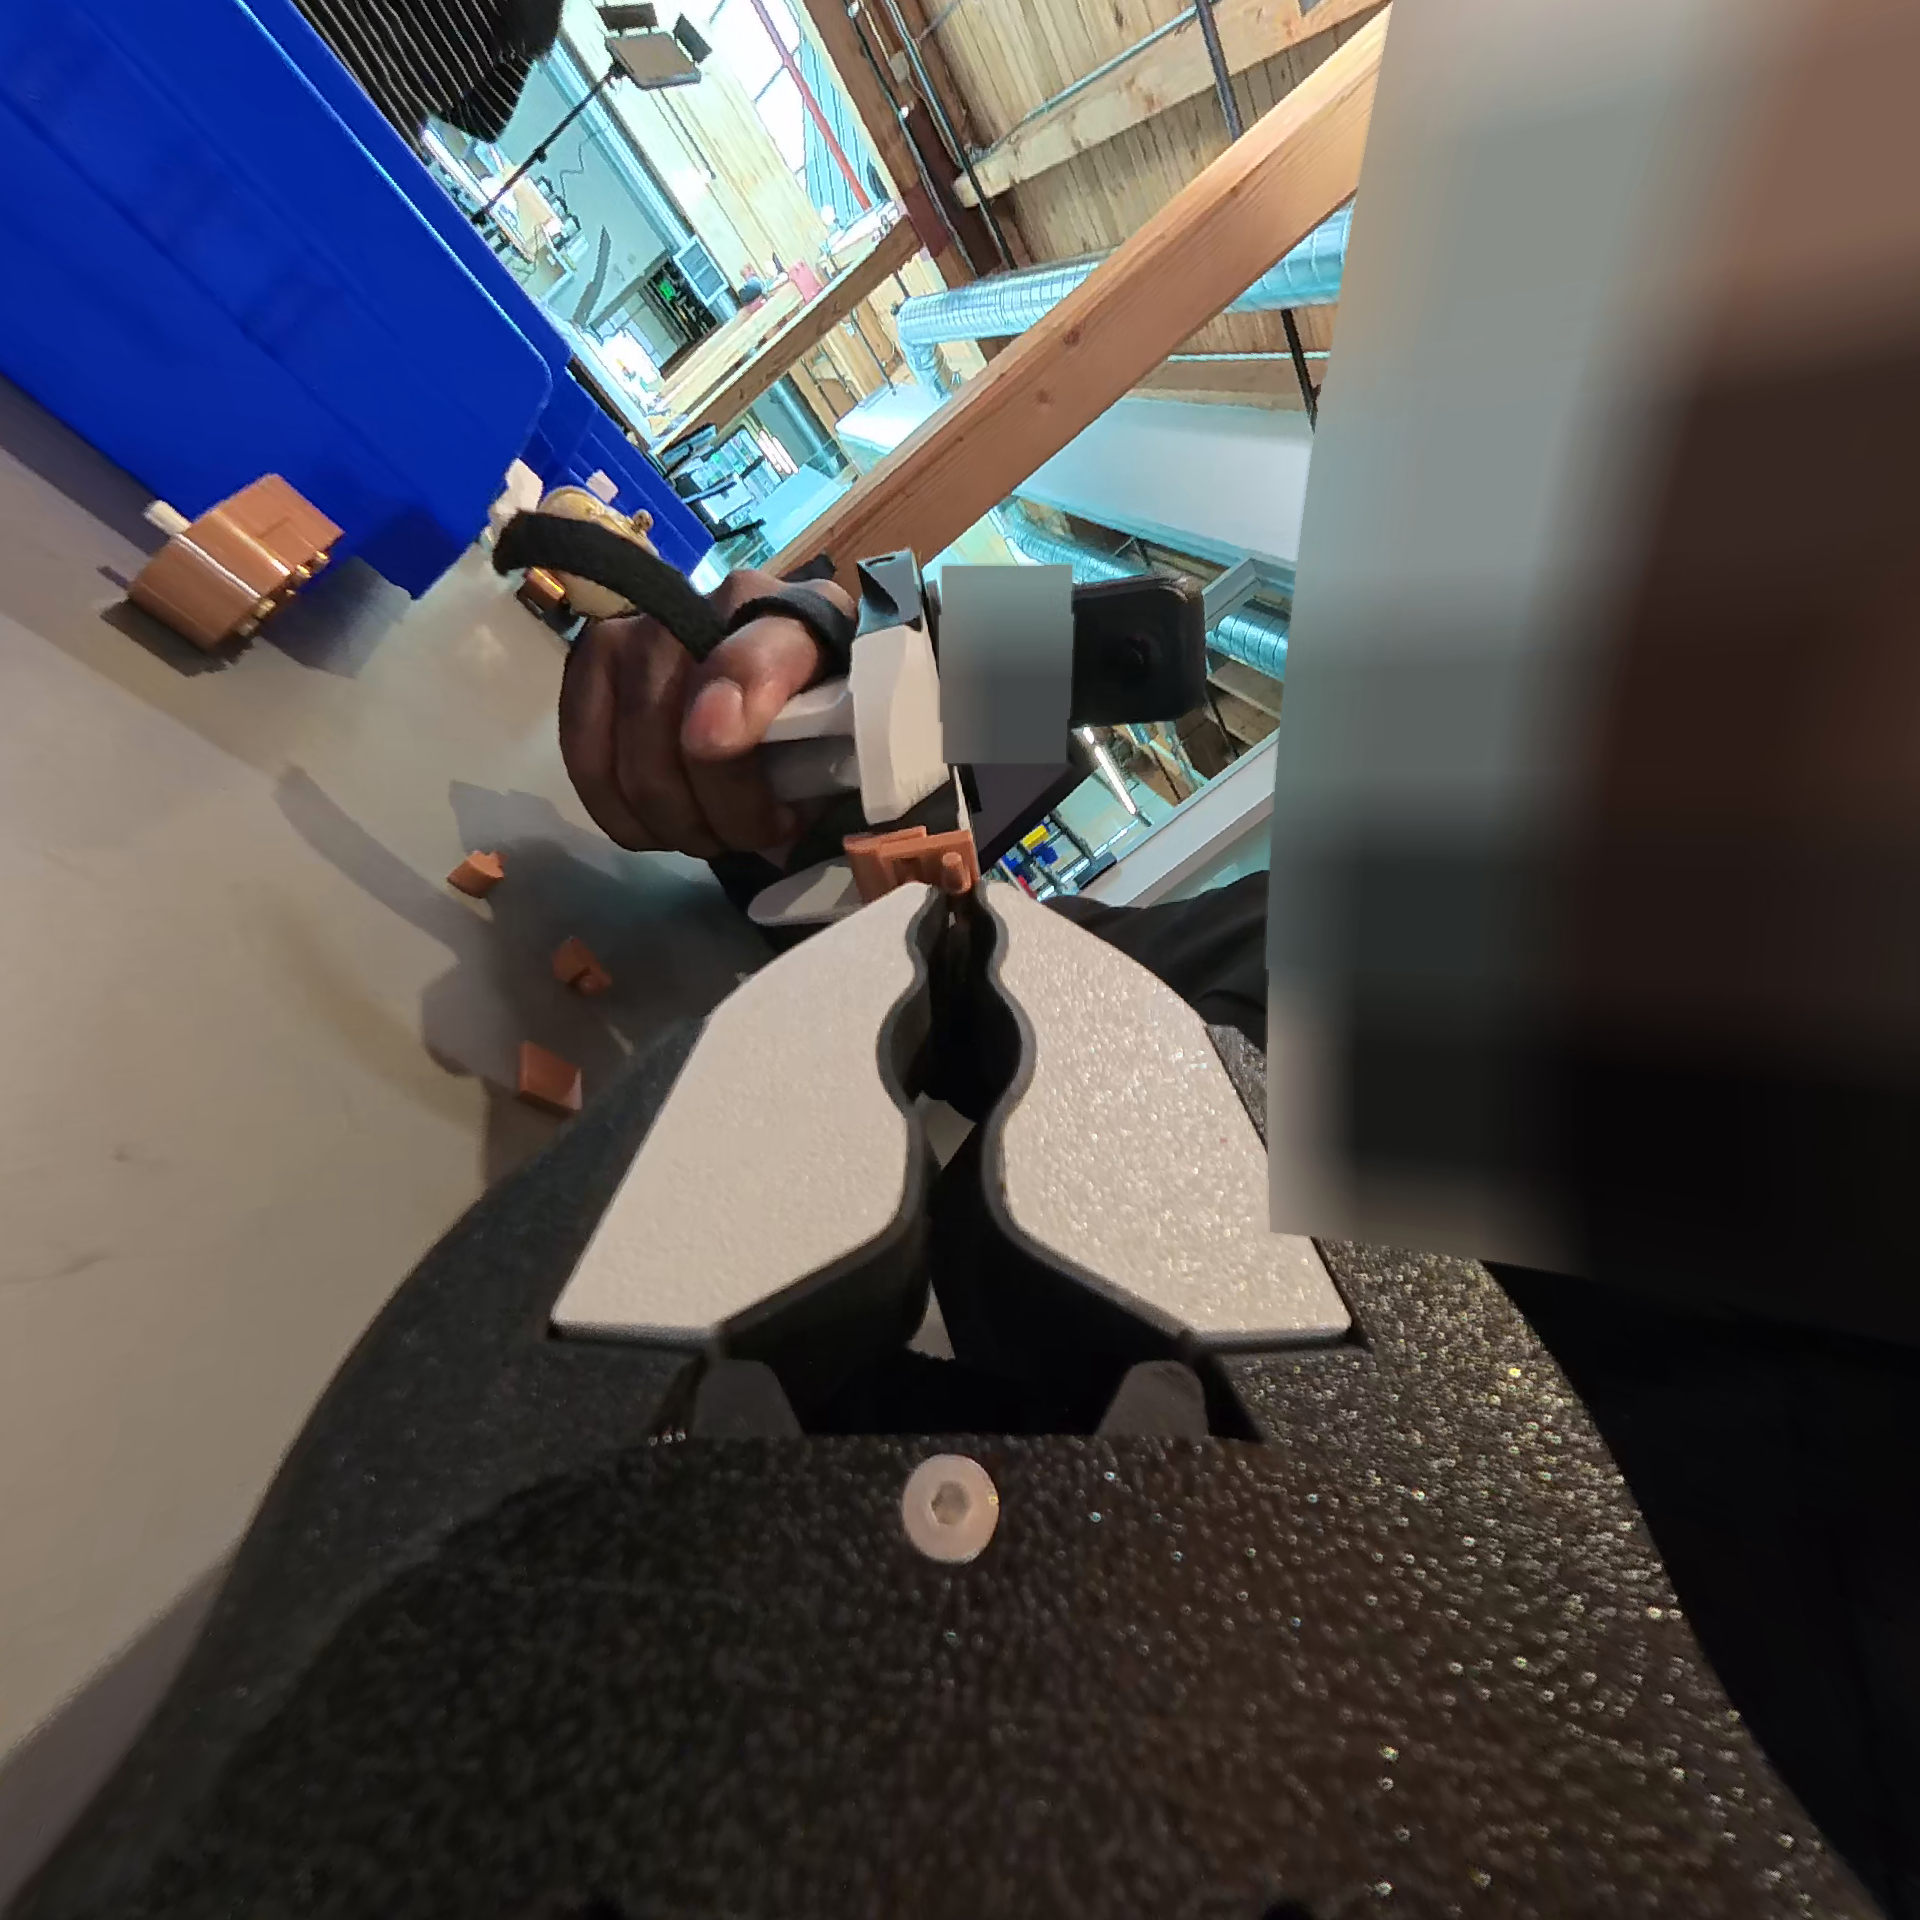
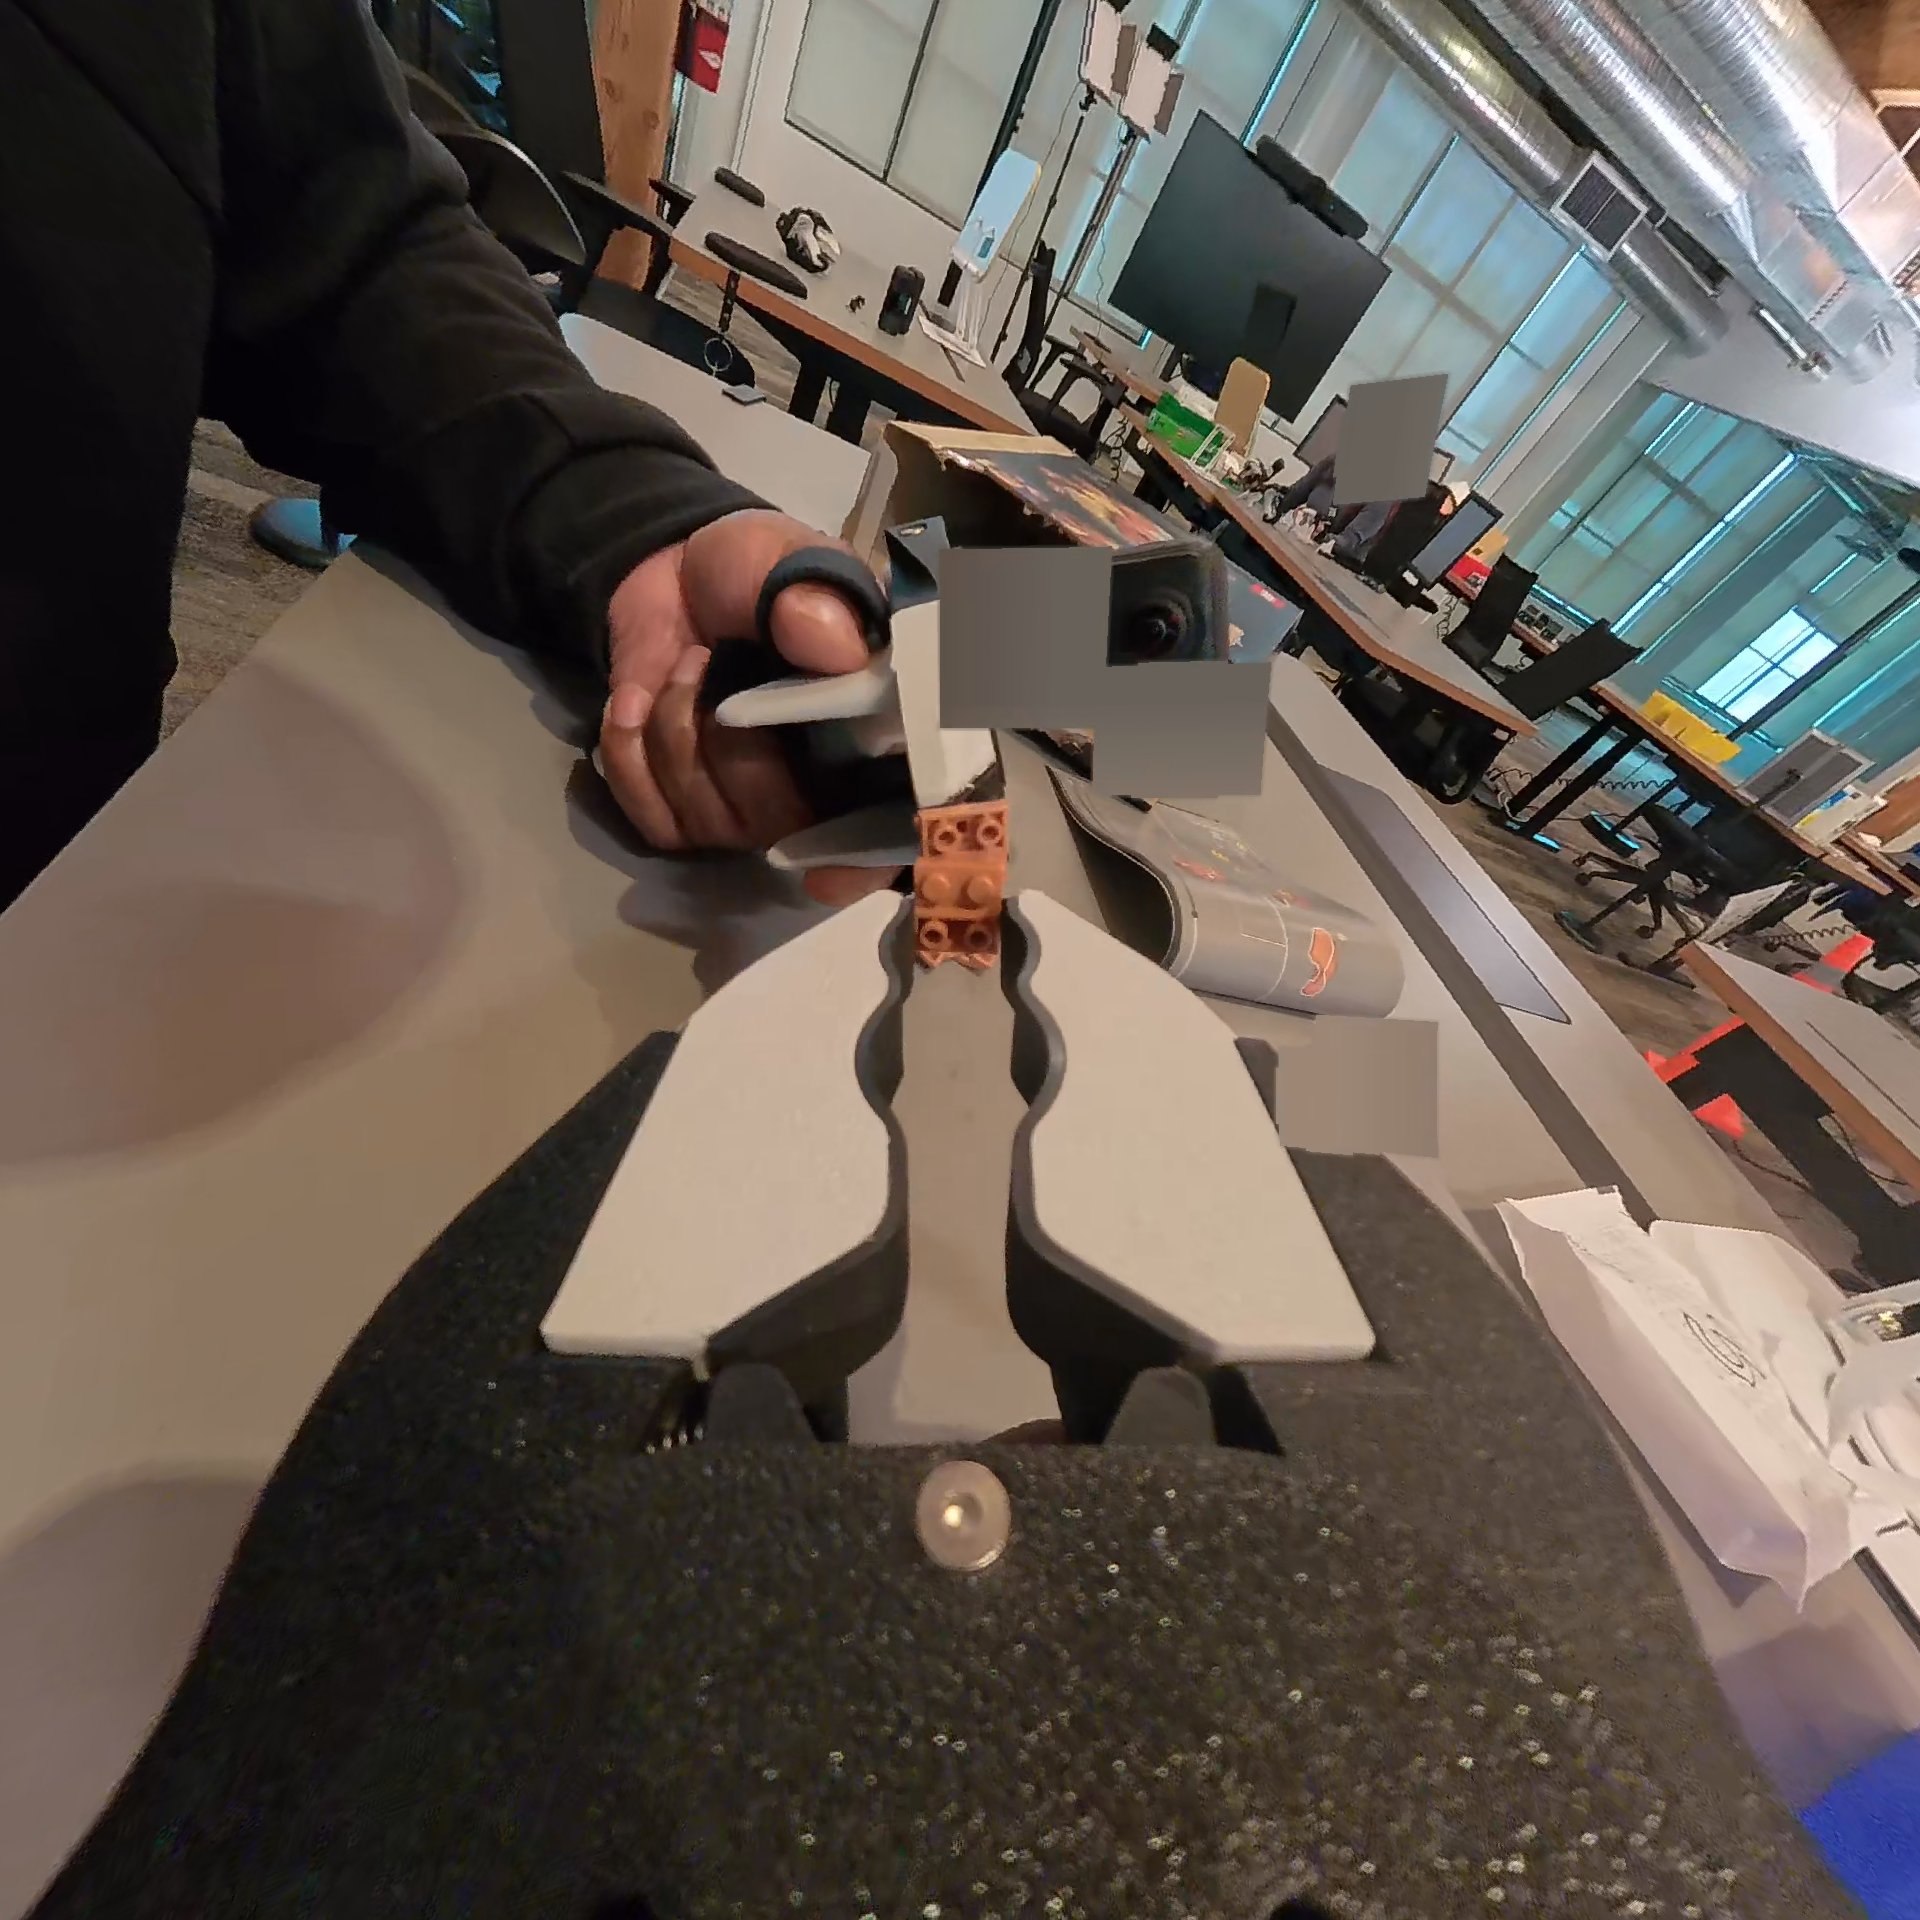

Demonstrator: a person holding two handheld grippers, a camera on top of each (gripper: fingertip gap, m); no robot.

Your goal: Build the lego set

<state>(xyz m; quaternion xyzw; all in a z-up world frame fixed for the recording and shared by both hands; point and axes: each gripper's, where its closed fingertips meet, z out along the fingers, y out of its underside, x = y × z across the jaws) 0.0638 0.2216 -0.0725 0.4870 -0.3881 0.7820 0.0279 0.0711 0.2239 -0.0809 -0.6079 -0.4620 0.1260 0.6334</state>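
Left gripper [image 1: 951, 906]: the fingers are drawn almost together. A thin edge of the orange brick stack [image 1: 912, 871] sits at the tips, at 12 o'clock in the left wrist view, and the fingers appear clenched on that edge. How the pads seat on it cannot be made out.

Right gripper [image 2: 961, 930]: the fingers stand a brick's width apart. The lower end of the same stack is between the tips, and both tips sit against its sides. It is grasping the stack.

Position of the stack: it is off the table [image 2: 260, 935], between the two grippers, which face each other tip to tip. In the right wrist view the studs of its middle brick face the camera.

Hands: the right hand [image 1: 665, 727] and the left hand [image 2: 707, 717] each grip a handle.

Surroundings, left wrist view:
- Three loose orange pieces [image 1: 580, 964] lie on the table at 9 o'clock.
- A brown block [image 1: 234, 561] stands at 10 o'clock, against blue bins [image 1: 260, 260].

Surroundings, right wrist view:
- An open booklet [image 2: 1278, 935] lies at 3 o'clock, just beyond the fingers.
- Torn white paper [image 2: 1714, 1403] lies at 4 o'clock.
- A cardboard box [image 2: 987, 488] stands at 12 o'clock, behind the left gripper.
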